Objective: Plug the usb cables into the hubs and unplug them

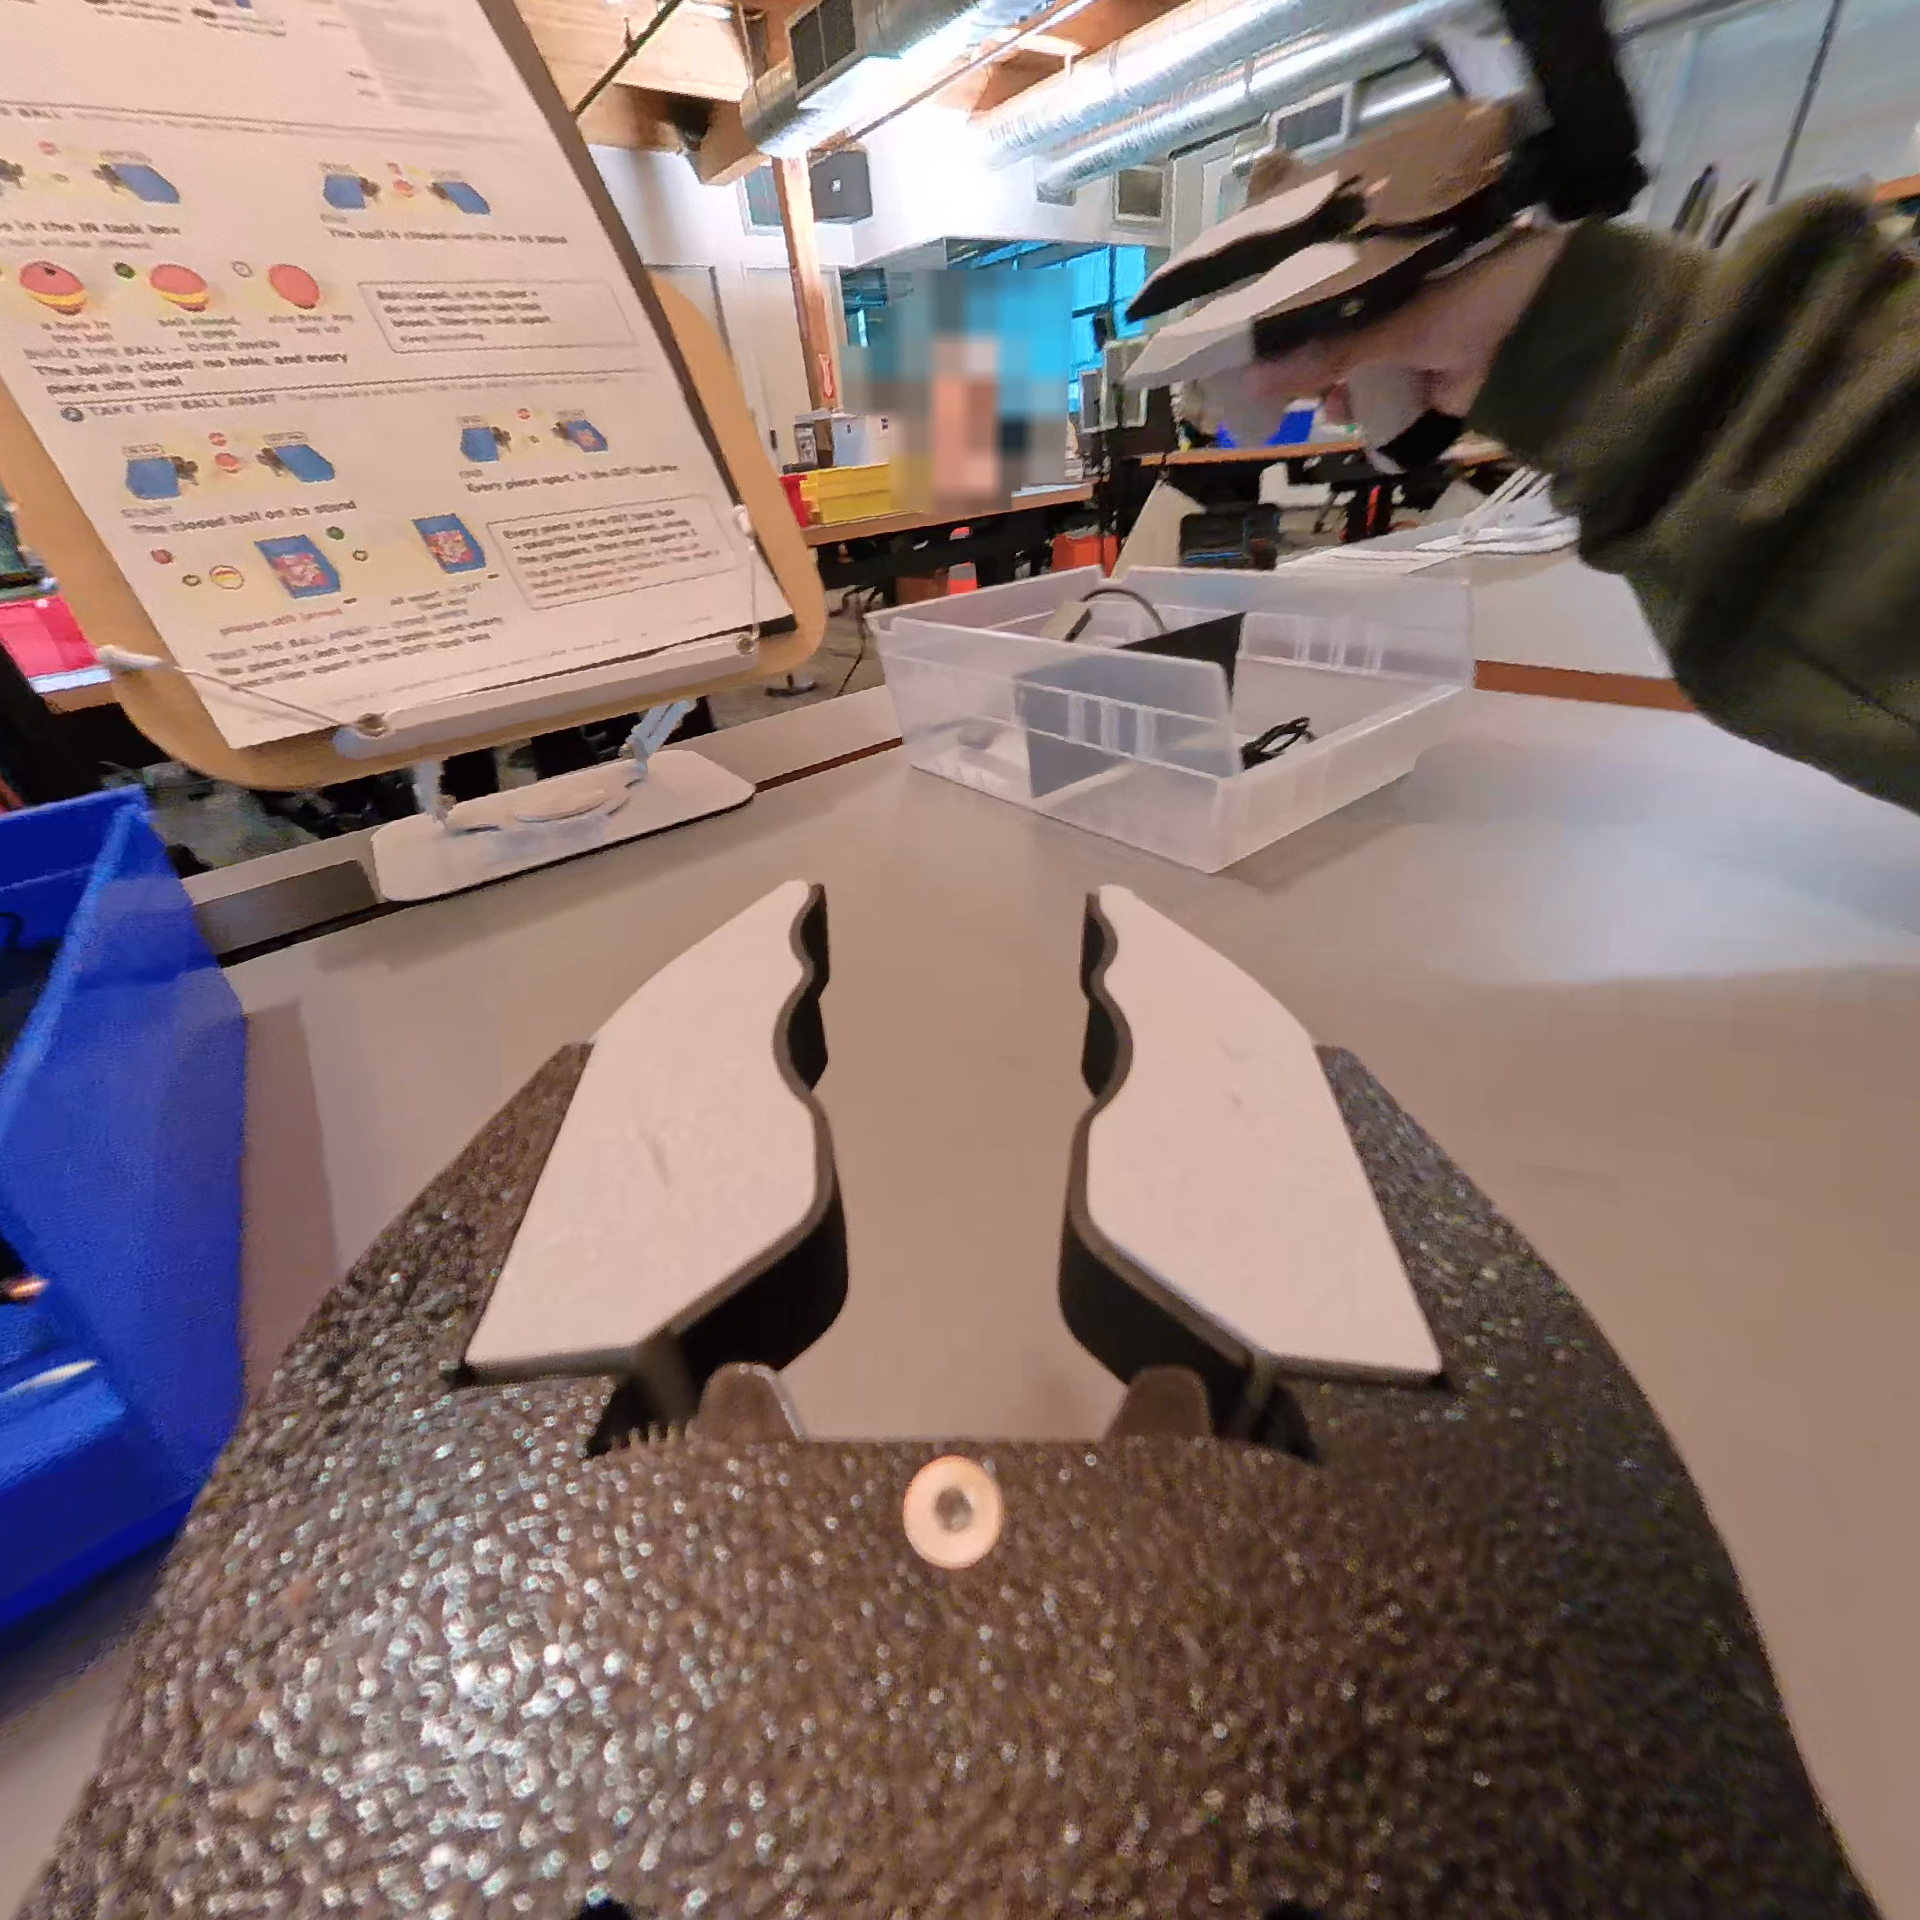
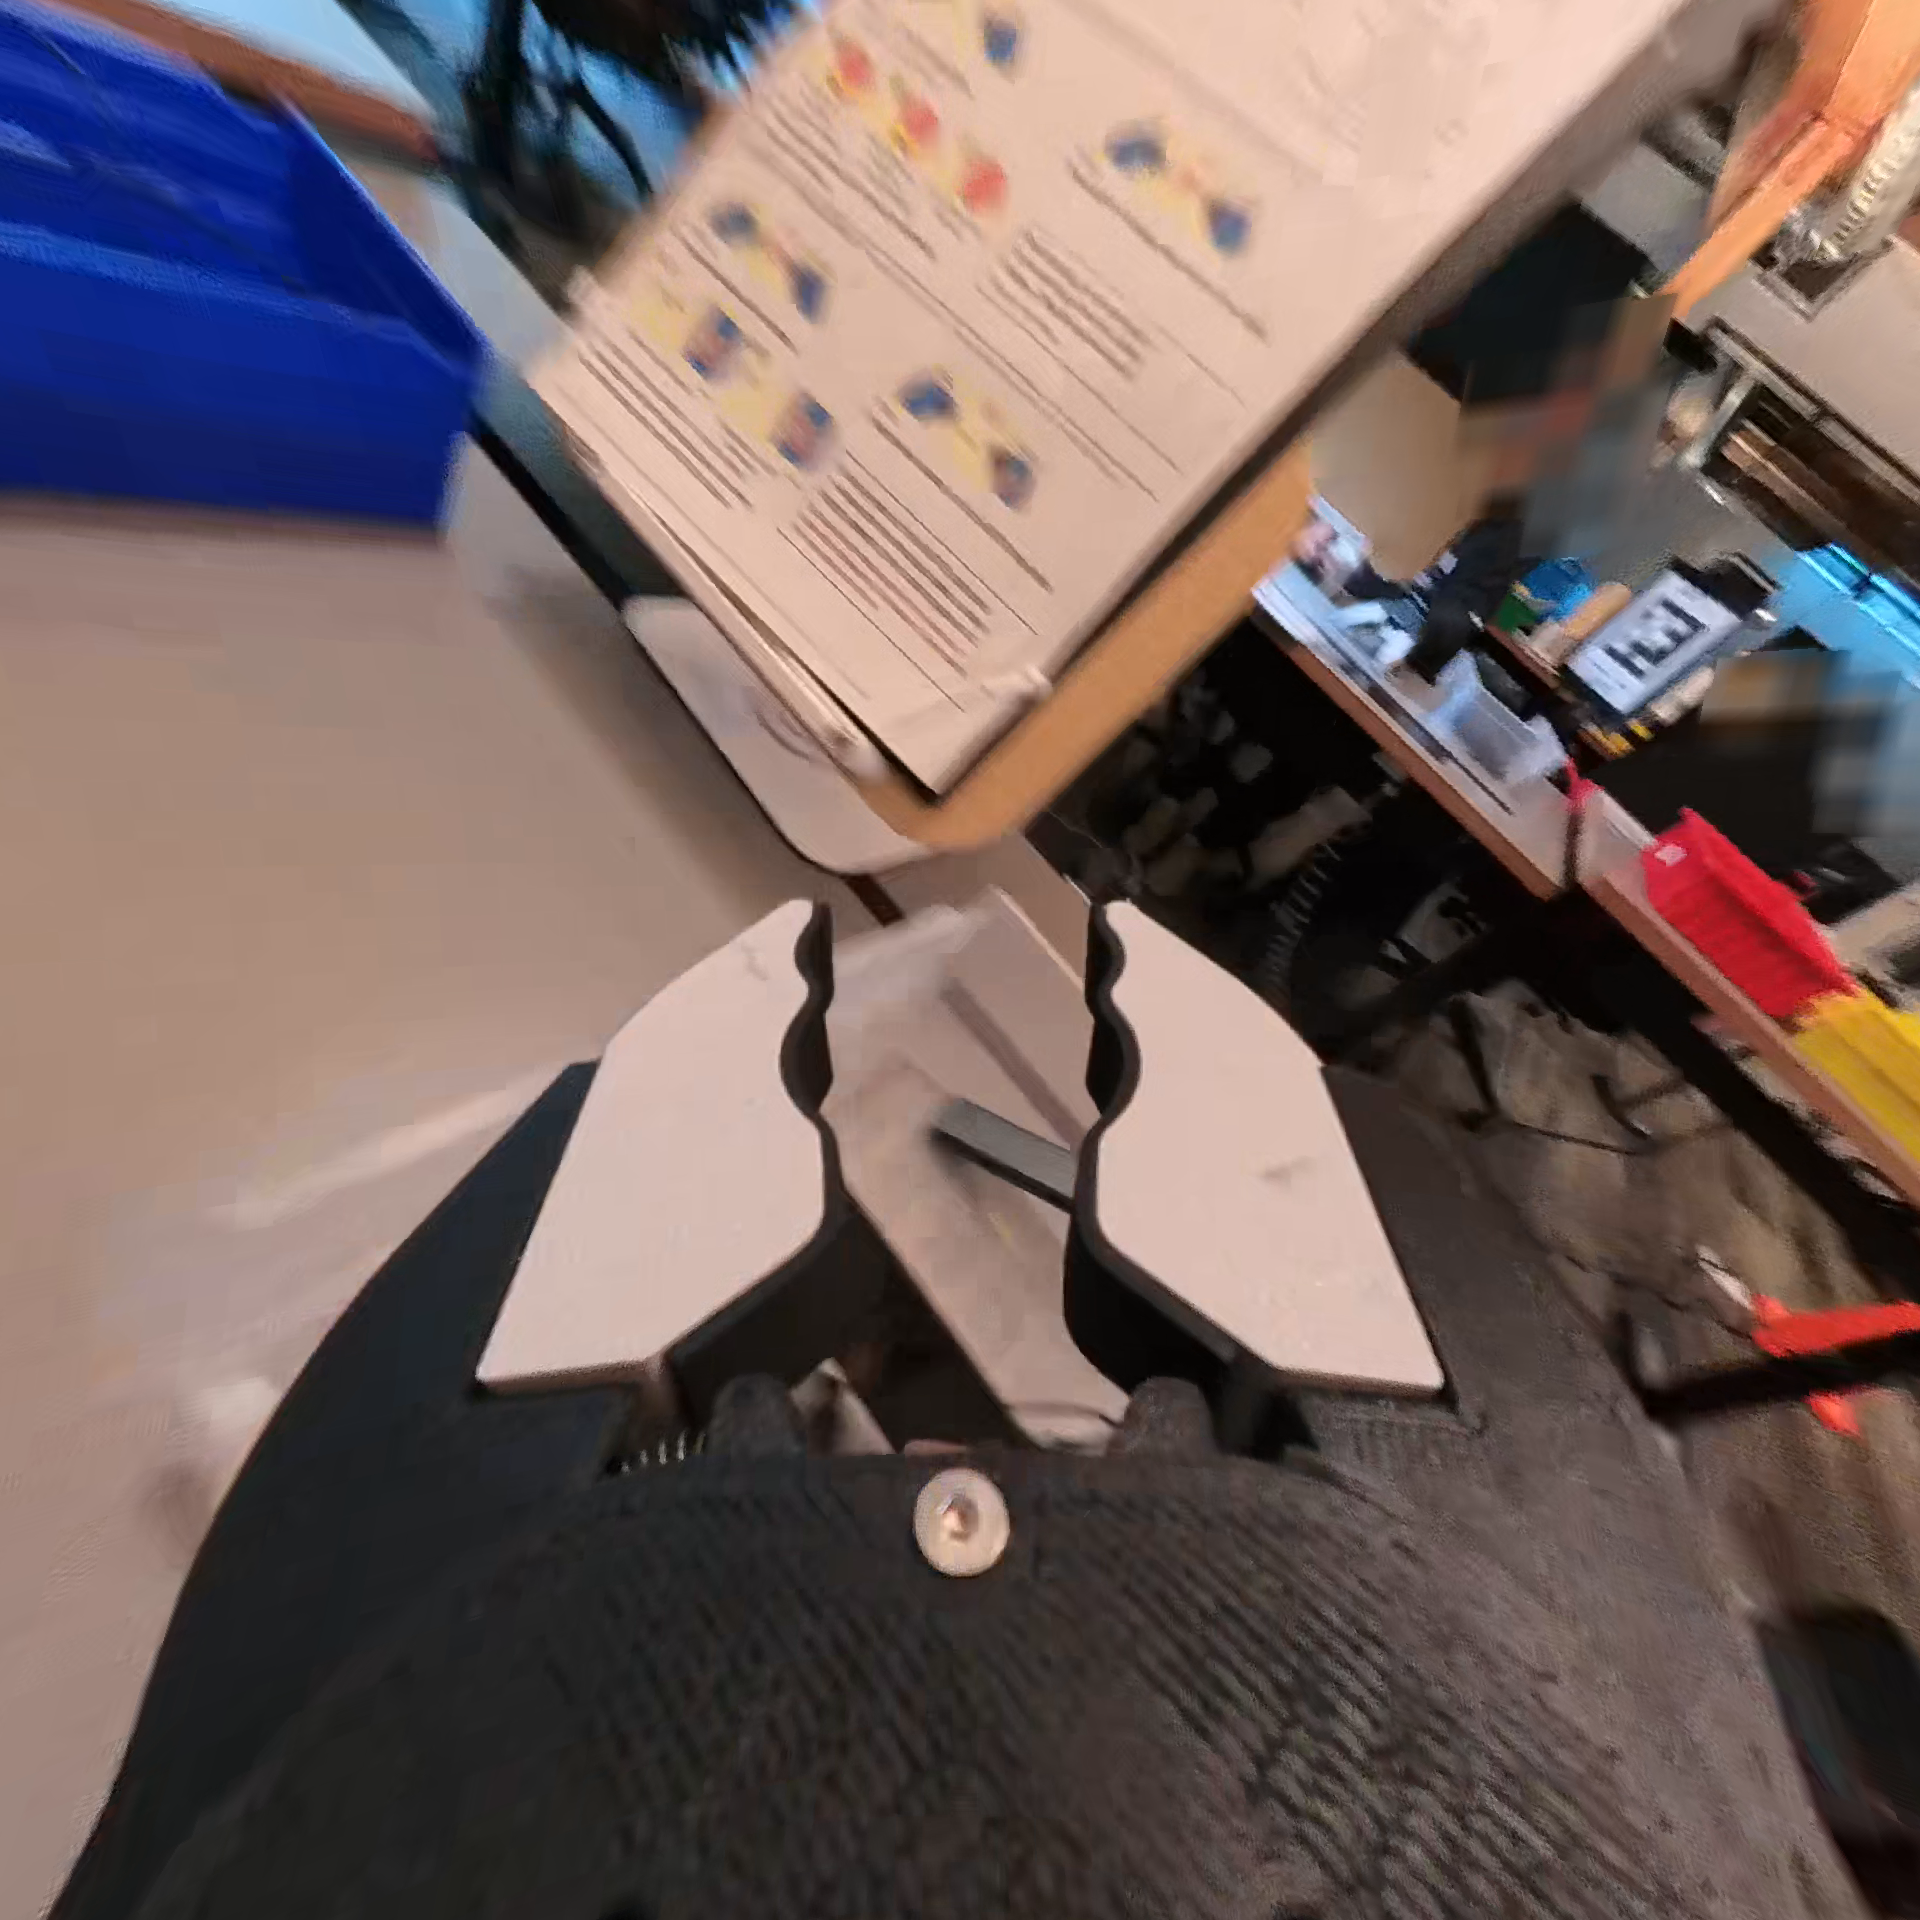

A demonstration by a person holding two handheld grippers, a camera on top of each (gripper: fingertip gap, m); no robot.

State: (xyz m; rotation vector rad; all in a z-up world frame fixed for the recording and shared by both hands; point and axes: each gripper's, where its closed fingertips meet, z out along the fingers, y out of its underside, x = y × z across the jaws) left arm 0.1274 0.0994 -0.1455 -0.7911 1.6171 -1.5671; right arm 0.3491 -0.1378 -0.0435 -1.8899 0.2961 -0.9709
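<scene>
My left gripper (image 1: 954, 914) is open and empty, low over the grey table (image 1: 1455, 1039). Ahead to the right stands a clear plastic bin (image 1: 1174, 707) with black dividers; a black cable (image 1: 1276, 740) lies coiled in it, and another dark cable with a small grey piece (image 1: 1081, 618) shows at its back. My right gripper (image 2: 956, 925) is open and empty, tilted, above the clear bin (image 2: 935, 1143). It also shows in the left wrist view (image 1: 1226, 301), held high above the bin by a hand in a green sleeve. No hub is clearly seen.
A blue bin (image 1: 94, 1195) stands at the left edge of the table; it shows blurred in the right wrist view (image 2: 208, 312). An instruction sheet on a wooden stand (image 1: 343, 416) rises at the back left, its white base (image 1: 561, 821) on the table. Other work tables lie beyond. The left gripper's tips are roughly 35 centimetres from the right gripper's.
</scene>
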